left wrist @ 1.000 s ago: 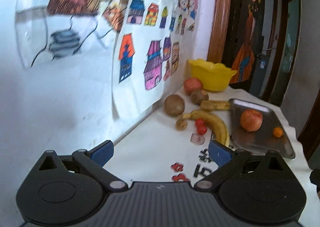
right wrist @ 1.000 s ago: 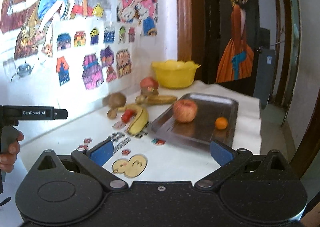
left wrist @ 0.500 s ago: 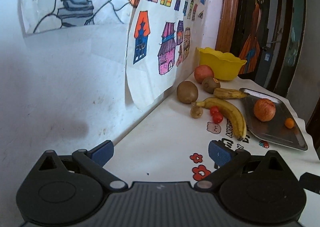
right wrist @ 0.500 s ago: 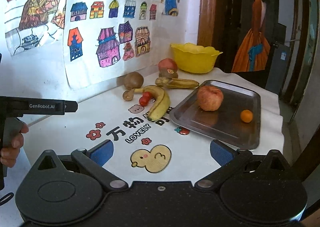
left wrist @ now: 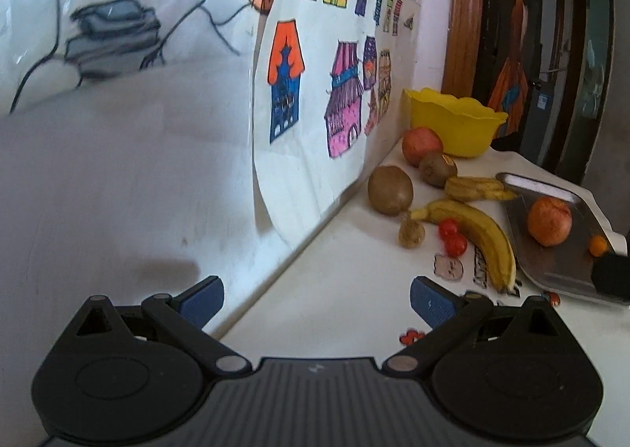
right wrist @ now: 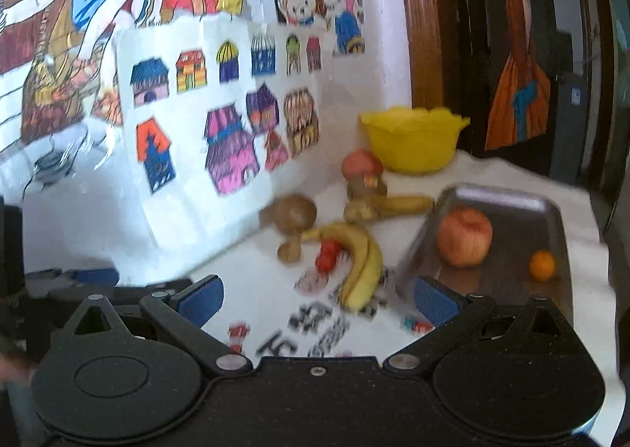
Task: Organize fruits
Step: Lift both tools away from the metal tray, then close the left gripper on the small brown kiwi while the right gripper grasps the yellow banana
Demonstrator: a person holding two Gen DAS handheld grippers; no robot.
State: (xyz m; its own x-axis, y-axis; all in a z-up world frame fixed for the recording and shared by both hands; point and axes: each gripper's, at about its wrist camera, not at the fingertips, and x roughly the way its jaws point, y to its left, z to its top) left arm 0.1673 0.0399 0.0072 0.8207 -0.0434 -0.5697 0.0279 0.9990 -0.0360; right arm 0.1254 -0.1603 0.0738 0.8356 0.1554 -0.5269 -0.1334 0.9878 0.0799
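We find the left tongs (left wrist: 317,295) spread wide and holding nothing, hanging above the tabletop (left wrist: 346,297) close to its wall-side edge; the right tongs (right wrist: 319,295) are likewise spread and empty, over the printed cloth nearer the front edge. The fruit lies in a loose group along the wall-side edge toward the far corner. A yellow bowl (left wrist: 456,128) stands in that far corner; just before it sits a red apple (left wrist: 421,145), with a small kiwi (left wrist: 437,169) touching or just beside it. A larger kiwi (left wrist: 390,190) rests near the wall edge, apart from these. A browned banana (left wrist: 476,189) lies between the small kiwi and the metal tray (left wrist: 559,281), its tip at or over the tray's rim. A long yellow banana (left wrist: 484,238) curves toward the front, with two red cherry tomatoes (left wrist: 453,236) against its inner side and a small brown fruit (left wrist: 411,234) just beside its stem end; we cannot tell its kind. On the tray, an orange-red apple (left wrist: 549,221) sits near the middle and a small orange (left wrist: 597,244) lies apart from it toward the front. The right wrist view is blurred, yet shows the same layout. Children's drawings (left wrist: 330,100) hang on the wall beside the tabletop
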